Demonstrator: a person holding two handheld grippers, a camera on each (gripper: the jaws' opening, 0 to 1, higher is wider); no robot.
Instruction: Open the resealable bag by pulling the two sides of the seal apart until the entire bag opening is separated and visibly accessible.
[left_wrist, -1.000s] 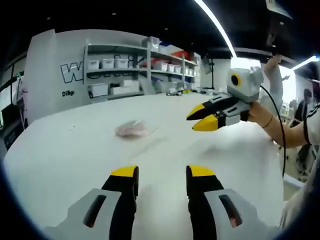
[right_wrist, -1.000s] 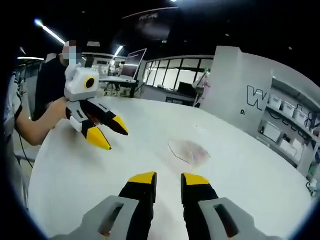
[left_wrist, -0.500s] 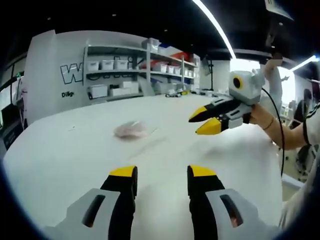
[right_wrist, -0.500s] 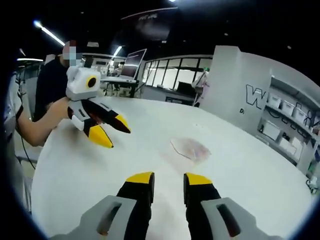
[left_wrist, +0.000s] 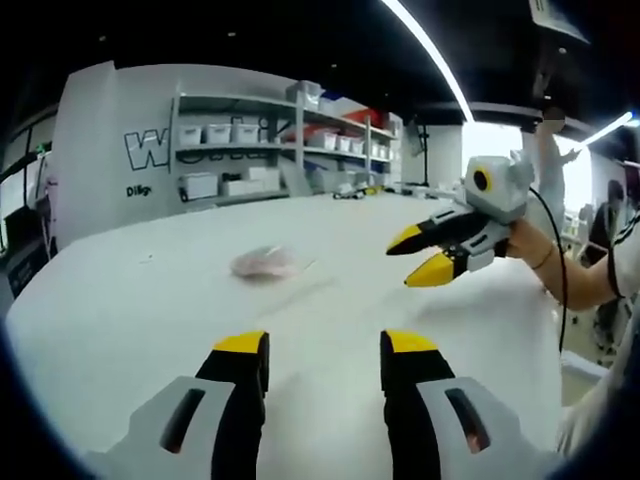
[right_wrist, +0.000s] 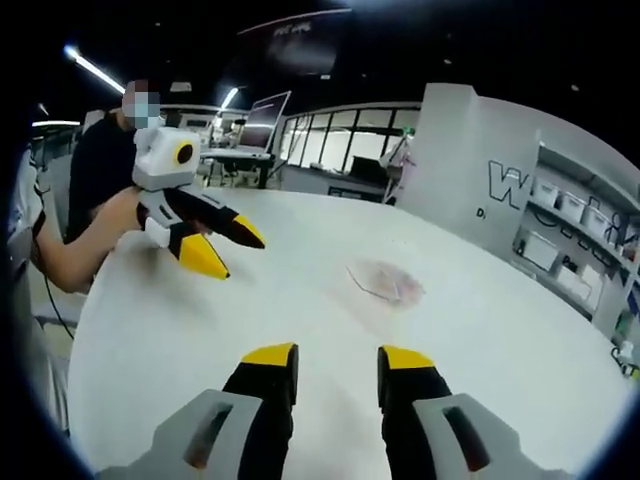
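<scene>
White worktop carries one small clear bag with a pinkish look, lying flat and alone, well ahead of both grippers.

From the left gripper view, the left gripper rises from the bottom edge with its yellow-tipped black jaws spread apart, nothing between them, held above the worktop and aimed roughly toward the bag, which sits ahead and a little to the left of the gap. The right gripper comes in from the right, held in a hand whose forearm stretches back toward the right edge. It is raised off the worktop and points leftward across it, its two jaws parted into a narrow wedge with nothing in them. It is well apart from the bag.

From the right gripper view, the right gripper likewise shows spread, empty jaws over the bare worktop, with the bag ahead and slightly right of the gap. The left gripper enters from the left, gripped by a hand on a bare forearm, jaws parted, slanting down and to the right, clear of the surface.

Shelves with white bins stand against the far wall.
</scene>
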